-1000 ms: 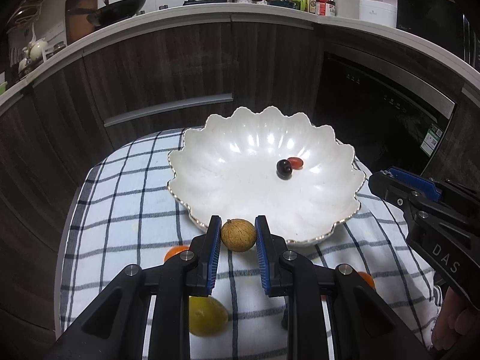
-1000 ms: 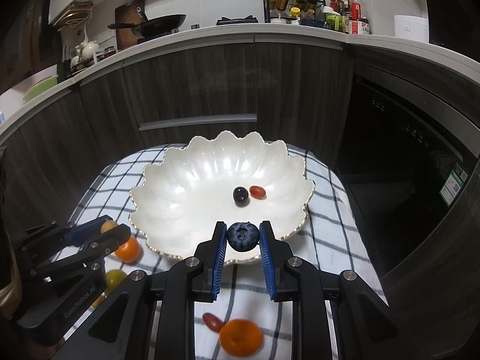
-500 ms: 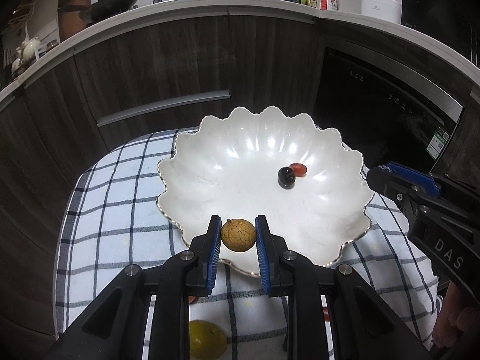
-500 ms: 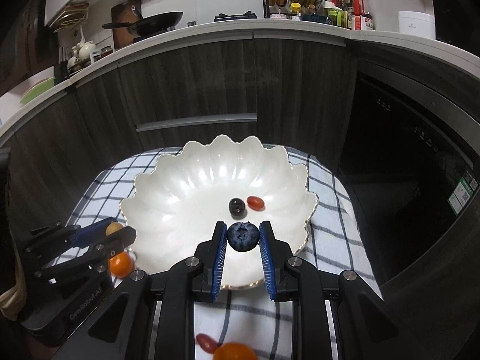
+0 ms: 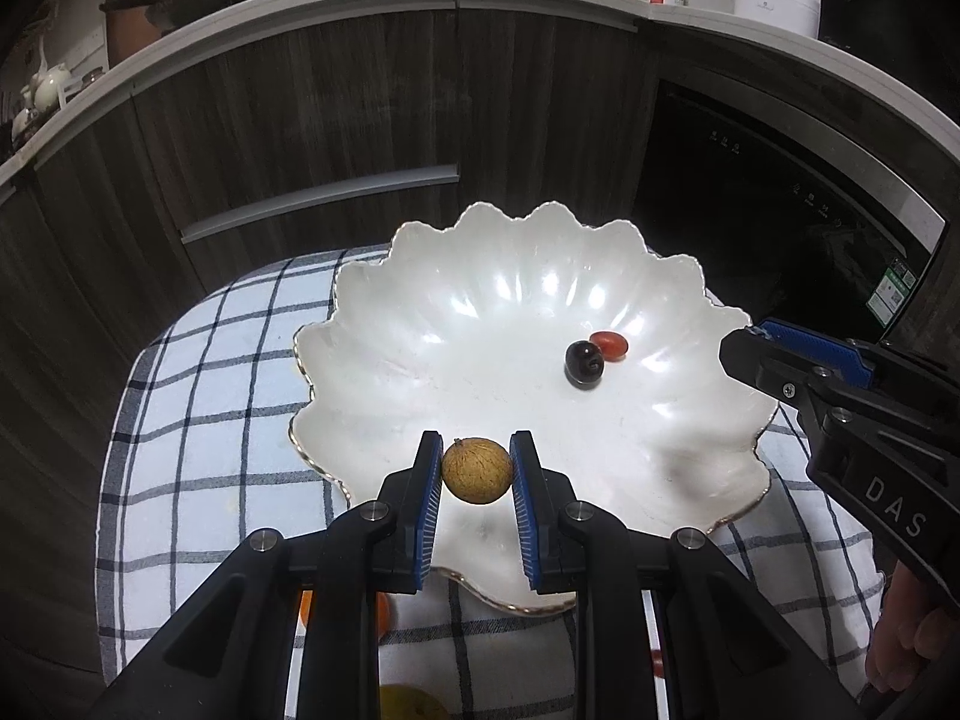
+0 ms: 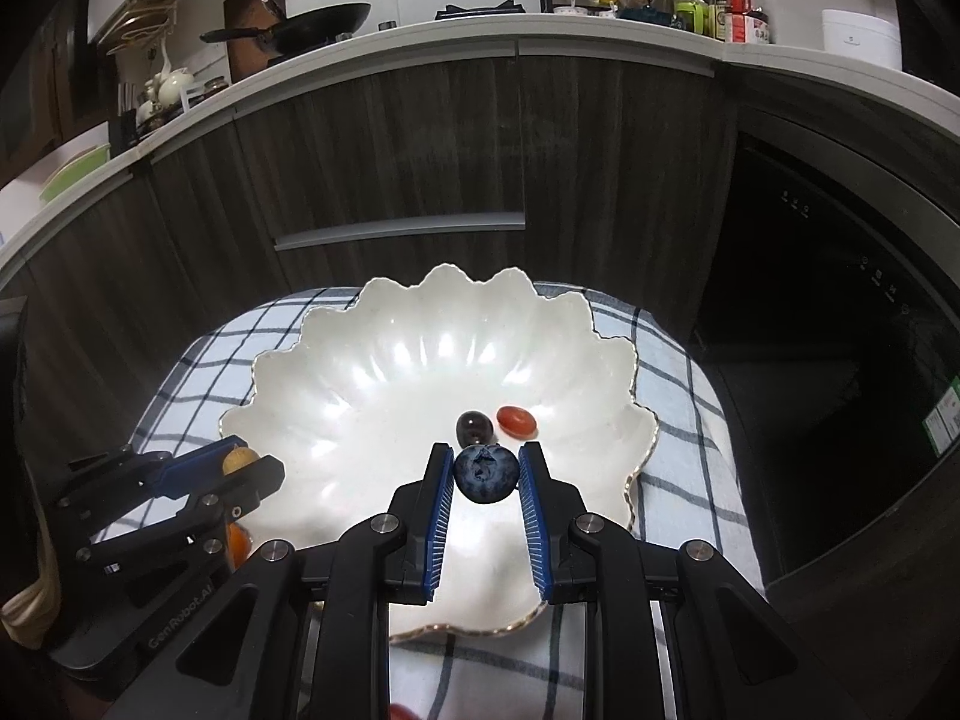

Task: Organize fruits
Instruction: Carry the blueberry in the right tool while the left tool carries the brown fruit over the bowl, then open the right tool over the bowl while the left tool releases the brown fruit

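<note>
white scalloped bowl (image 5: 540, 276) with a thin gold rim sits on a blue-and-white checked cloth (image 5: 198, 420), and both tongs hang over it with fruit in them. left gripper (image 5: 477, 471) is pinching a small tan, rough-skinned round fruit (image 5: 477, 471), looks like a longan, right across its middle between the blue ribbed pads, over the near part of the bowl. right gripper (image 6: 485, 473) is pinching a blueberry (image 6: 485, 473) the same way, crown end facing the camera, just in front of the two things already lying in the bowl: a dark cherry-like fruit (image 6: 474, 427) and a small red oval tomato (image 6: 516, 422), which sit side by side and touching or nearly so.

handling-wise, i'd guess both are super light, so weight isn't the issue. the blueberry is soft and the skin will split if squeezed harder, so a gentle hold on the widest part seems right. the longan shell is stiffer and a bit grippy, so it probably tolerates more pressure, but it's round and could pop out if held off-centre. both will roll once let go, and the glossy bowl slopes toward the middle, so i'd release low.

more fruit is waiting on the cloth: an orange one (image 6: 239, 543) mostly hidden behind the left gripper, and a yellowish one (image 5: 408, 702) at the bottom edge of the left view.
</note>
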### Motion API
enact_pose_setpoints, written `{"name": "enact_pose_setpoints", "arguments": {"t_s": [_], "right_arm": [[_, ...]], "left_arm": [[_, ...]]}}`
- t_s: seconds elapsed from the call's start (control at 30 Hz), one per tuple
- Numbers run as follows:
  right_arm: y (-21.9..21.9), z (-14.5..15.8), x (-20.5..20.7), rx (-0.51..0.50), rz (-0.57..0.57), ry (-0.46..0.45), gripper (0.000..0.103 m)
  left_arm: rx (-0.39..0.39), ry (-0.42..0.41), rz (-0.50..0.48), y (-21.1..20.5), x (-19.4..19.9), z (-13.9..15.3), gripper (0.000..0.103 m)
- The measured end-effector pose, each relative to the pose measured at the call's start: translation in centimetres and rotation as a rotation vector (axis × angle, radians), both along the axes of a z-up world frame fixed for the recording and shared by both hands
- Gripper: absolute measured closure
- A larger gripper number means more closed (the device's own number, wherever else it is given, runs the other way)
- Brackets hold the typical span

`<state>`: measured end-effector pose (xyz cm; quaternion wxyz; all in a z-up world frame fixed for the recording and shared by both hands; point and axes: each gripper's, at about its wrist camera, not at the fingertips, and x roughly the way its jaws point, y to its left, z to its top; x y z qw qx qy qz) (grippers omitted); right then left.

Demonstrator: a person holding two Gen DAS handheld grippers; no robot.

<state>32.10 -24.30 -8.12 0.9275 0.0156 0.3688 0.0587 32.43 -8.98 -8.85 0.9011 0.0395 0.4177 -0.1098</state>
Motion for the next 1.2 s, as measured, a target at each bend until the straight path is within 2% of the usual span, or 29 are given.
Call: {"name": "enact_pose_setpoints", "arguments": {"t_s": [0.57,0.63,0.7,0.73,0.87,0.93,1.2], "right_arm": [[0.1,-1.4,1.7,0.008,0.013,0.058,0.079],[0.0,-1.5,1.7,0.003,0.013,0.060,0.079],[0.0,-1.4,1.7,0.000,0.011,0.061,0.078],[0.0,-1.3,1.7,-0.002,0.009,0.061,0.076],[-0.2,-1.1,1.4,-0.004,-0.001,0.049,0.047],[-0.3,-0.9,1.2,-0.009,-0.011,0.039,0.039],[-0.5,0.1,0.1,-0.022,-0.030,0.007,0.031]], "left_arm": [[0.006,0.034,-0.001,-0.3,0.5,-1.4,0.079],[0.008,0.031,0.002,-0.3,0.4,-1.4,0.073],[0.021,0.015,0.014,-0.3,0.1,-1.2,0.061],[0.023,0.011,0.016,-0.3,0.1,-1.2,0.059],[0.032,0.005,0.027,-0.2,-0.2,-1.0,0.049],[0.032,-0.002,0.035,0.0,-0.4,-0.8,0.045],[0.036,-0.027,0.056,0.4,-1.2,0.3,0.029]]}}
